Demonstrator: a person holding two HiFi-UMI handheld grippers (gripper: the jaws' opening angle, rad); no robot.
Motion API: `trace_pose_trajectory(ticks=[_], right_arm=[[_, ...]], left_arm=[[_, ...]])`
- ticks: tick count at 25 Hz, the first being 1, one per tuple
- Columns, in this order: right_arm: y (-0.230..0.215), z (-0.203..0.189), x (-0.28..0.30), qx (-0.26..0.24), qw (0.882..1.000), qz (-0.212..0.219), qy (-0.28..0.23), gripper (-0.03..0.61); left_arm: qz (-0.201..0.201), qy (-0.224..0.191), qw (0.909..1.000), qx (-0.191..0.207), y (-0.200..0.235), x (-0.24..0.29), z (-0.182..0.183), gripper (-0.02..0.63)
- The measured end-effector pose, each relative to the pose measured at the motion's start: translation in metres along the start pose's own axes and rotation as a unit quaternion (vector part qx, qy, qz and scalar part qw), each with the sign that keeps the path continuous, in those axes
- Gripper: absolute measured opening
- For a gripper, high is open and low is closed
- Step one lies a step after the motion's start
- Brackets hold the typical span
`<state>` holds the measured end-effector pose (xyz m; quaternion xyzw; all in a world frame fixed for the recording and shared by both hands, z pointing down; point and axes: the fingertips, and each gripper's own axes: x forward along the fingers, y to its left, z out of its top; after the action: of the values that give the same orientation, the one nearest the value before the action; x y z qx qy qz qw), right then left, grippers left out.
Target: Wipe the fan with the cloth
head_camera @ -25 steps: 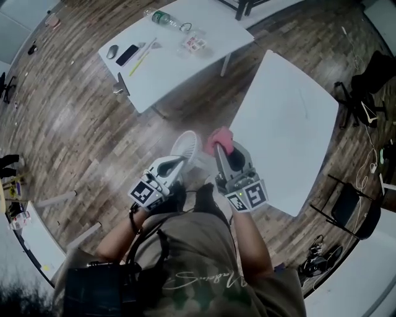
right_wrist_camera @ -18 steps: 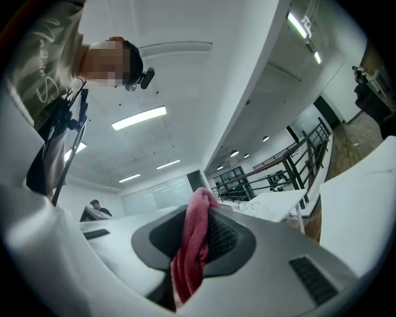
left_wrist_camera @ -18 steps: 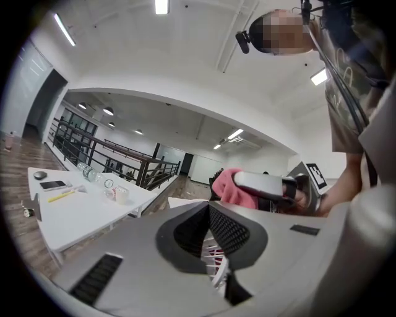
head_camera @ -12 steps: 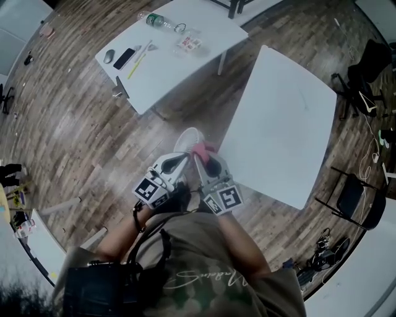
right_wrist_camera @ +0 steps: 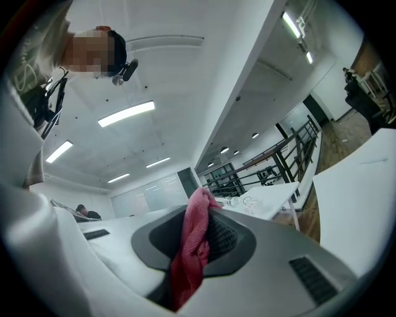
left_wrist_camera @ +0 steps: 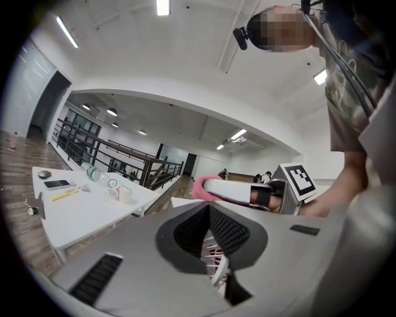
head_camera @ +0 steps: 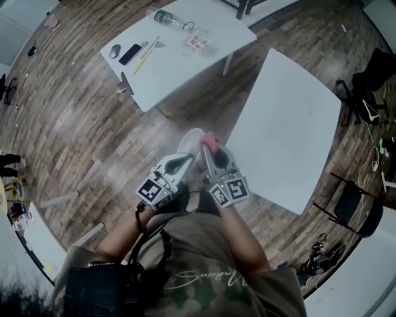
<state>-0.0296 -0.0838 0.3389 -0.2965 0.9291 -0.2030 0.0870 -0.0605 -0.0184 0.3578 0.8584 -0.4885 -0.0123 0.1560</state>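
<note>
Looking steeply down, we see a person standing on a wooden floor (head_camera: 74,136) with a gripper in each hand, held close together in front of the body. The left gripper (head_camera: 187,159) has its jaws pressed together on a small white fan (head_camera: 189,142); in the left gripper view the fan's white ribbed grille sits pinched between the dark pads (left_wrist_camera: 189,230). The right gripper (head_camera: 207,152) pinches a pink cloth (head_camera: 209,141), which in the right gripper view hangs bunched down between its jaws. The cloth lies right at the fan's right edge, though we cannot tell whether the two touch. Each gripper carries a cube with black-and-white square markers that form patterns, not words. Pale cursive script runs across the person's shirt (head_camera: 204,272), too blurred to read. Behind the fan a white table (head_camera: 179,62) holds a clear bottle (head_camera: 166,18) with a green label too small to read, a dark phone (head_camera: 130,54) and a mouse (head_camera: 114,51). A second white table (head_camera: 284,124) stands just to the right of the grippers.
</note>
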Motion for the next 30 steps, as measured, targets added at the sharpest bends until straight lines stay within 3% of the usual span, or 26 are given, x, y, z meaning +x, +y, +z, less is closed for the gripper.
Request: trace_pose_trajectory(ticks=[7,18,30], right_arm=[[-0.027,0.002,0.019,0.014,1.0,-0.01,0.009,0.085],[-0.038,-0.008,0.047,0.052,0.998,0.037,0.021,0.084],[-0.058,-0.011,0.058,0.085,0.996,0.015,0.005,0.084]], left_arm=[[0.002,-0.003,1.0,0.005,-0.003,0.0,0.002,0.018],[0.026,-0.007,0.9996,-0.004,-0.001,-0.004,-0.001,0.02],[0.048,-0.014,0.9987,0.006,-0.008,-0.005,0.003,0.018]])
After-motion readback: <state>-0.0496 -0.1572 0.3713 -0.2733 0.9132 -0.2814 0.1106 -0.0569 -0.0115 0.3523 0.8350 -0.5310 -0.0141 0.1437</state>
